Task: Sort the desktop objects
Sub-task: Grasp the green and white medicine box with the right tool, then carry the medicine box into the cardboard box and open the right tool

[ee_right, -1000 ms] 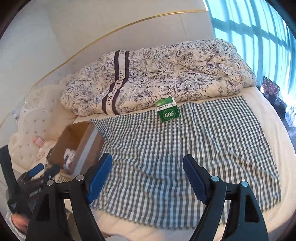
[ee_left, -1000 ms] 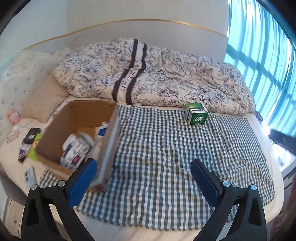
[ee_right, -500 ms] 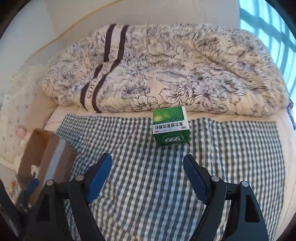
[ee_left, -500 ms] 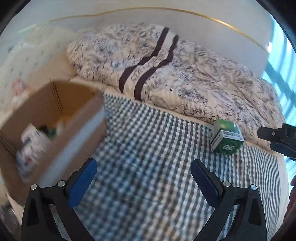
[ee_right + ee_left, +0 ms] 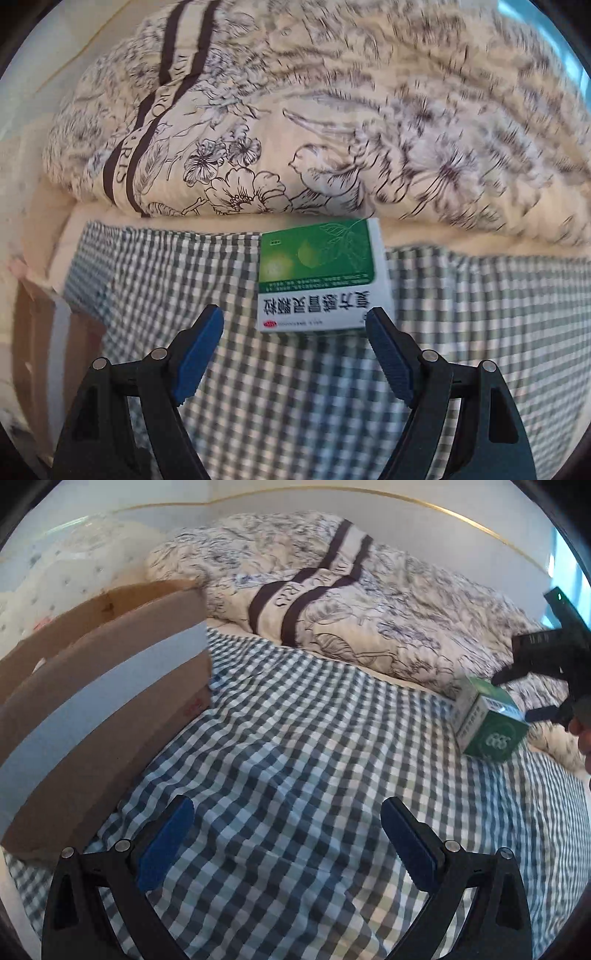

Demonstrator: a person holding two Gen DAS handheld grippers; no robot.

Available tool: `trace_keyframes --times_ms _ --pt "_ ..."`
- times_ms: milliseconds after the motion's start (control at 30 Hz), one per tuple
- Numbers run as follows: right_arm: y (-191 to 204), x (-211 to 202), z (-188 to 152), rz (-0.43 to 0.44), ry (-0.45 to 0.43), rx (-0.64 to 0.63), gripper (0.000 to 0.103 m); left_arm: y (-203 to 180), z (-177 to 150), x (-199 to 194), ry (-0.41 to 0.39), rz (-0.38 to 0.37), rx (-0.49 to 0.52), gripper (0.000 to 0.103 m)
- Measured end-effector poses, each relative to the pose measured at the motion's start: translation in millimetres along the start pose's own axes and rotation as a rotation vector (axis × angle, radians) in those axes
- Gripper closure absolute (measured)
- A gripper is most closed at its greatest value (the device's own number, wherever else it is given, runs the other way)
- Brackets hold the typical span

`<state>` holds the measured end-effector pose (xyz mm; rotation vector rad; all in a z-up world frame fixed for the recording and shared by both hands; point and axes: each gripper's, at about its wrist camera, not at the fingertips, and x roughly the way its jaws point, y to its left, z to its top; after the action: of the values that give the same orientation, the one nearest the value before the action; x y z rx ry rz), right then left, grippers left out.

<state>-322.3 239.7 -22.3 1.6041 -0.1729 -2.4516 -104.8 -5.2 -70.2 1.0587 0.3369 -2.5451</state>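
Note:
A green and white medicine box (image 5: pixel 321 275) stands on the checked cloth (image 5: pixel 295 398) at the foot of the quilt. My right gripper (image 5: pixel 295 325) is open, its blue pads just short of the box, one toward each side. In the left wrist view the box (image 5: pixel 487 720) is at the far right with the right gripper (image 5: pixel 546 664) above it. My left gripper (image 5: pixel 288 812) is open and empty over the cloth, to the right of the cardboard box (image 5: pixel 99 701).
A floral quilt (image 5: pixel 351 602) with dark stripes is heaped behind the cloth. The cardboard box's near wall stands at the cloth's left edge; its inside is hidden. A white padded headboard (image 5: pixel 66 565) is at the far left.
My right gripper has moved forward and down to the green box, which now sits just ahead of its pads. My left gripper has dropped lower and swung right of the cardboard box.

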Motion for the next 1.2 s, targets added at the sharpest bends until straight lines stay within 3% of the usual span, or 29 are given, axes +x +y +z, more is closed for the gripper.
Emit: trace_keyframes --times_ms 167,267,500,567,667,733,800,933,1100,1200 --pt "5 1 6 -0.125 -0.025 -0.090 0.023 -8 0 4 -0.002 -0.001 0.022 0.000" --pt "3 -8 11 -0.124 -0.066 -0.094 0.023 -9 0 4 -0.006 -0.014 0.015 0.000" --pt "5 4 49 -0.114 -0.037 -0.026 0.023 -21 -8 6 0.008 -0.011 0.074 0.000" --pt "12 16 60 -0.174 0.003 -0.010 0.023 -22 -9 8 0.012 -0.010 0.087 0.000" --pt "13 38 70 -0.352 0.106 0.060 0.023 -19 -8 7 0.016 -0.018 0.076 0.000" --pt "5 44 71 -0.364 0.107 0.160 0.024 -16 -7 7 0.013 -0.021 0.071 0.000" --pt "-7 48 67 -0.349 0.109 0.288 0.023 -15 -7 7 0.015 -0.022 0.071 0.000" --pt "-30 54 46 -0.235 0.118 0.532 0.018 -11 -7 9 0.025 -0.026 0.065 0.000" --pt "-27 49 26 -0.163 0.180 0.527 0.013 -7 -6 7 0.025 -0.030 0.045 0.000" --pt "-35 41 9 -0.103 0.178 0.596 0.011 -3 -6 3 0.010 -0.032 0.039 0.000"
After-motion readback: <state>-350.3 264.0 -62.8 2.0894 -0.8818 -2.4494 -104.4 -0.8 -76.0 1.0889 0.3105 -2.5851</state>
